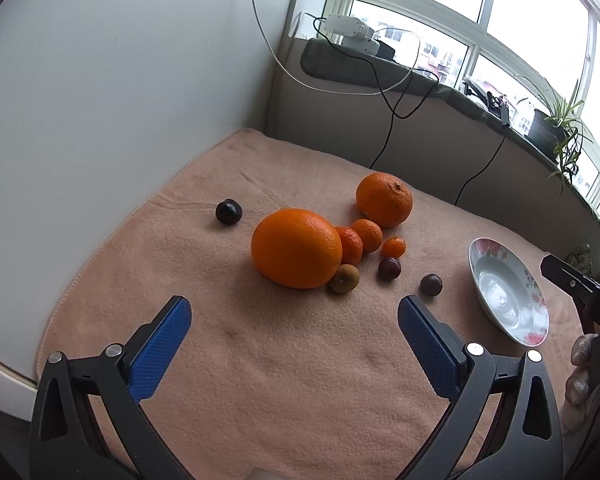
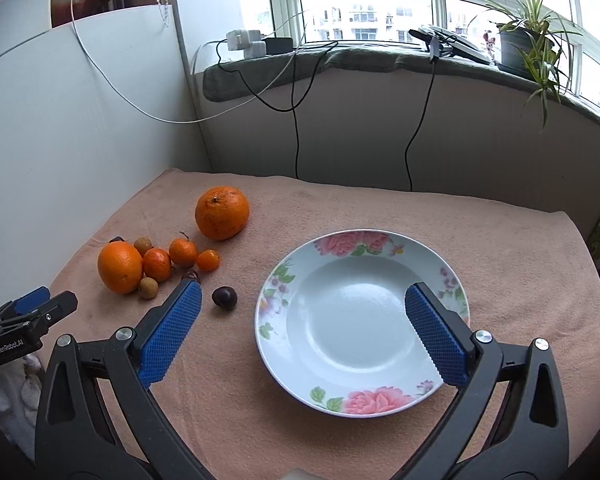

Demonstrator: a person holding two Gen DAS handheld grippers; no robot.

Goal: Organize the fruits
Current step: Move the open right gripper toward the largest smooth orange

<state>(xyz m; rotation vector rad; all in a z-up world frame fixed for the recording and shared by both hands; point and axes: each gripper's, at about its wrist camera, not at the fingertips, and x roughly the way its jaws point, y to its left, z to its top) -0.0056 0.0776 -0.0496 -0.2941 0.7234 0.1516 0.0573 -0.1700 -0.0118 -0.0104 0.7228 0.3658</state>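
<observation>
Fruits lie on a peach towel (image 1: 260,360): a big orange (image 1: 296,247), a second orange (image 1: 384,199) behind it, small tangerines (image 1: 366,234), a kumquat (image 1: 393,247), a brown longan (image 1: 342,278) and dark plums (image 1: 431,284) (image 1: 228,211). A white floral plate (image 2: 360,320) sits empty to the right, also in the left wrist view (image 1: 508,292). My left gripper (image 1: 294,316) is open, above the towel in front of the big orange. My right gripper (image 2: 304,304) is open over the plate's near side, a dark plum (image 2: 224,297) beside its left finger.
A white wall panel (image 1: 120,100) borders the towel on the left. Behind is a low wall with hanging cables (image 2: 296,128), a windowsill with chargers (image 2: 246,42) and a potted plant (image 2: 528,40). The left gripper's body shows at the right wrist view's left edge (image 2: 28,320).
</observation>
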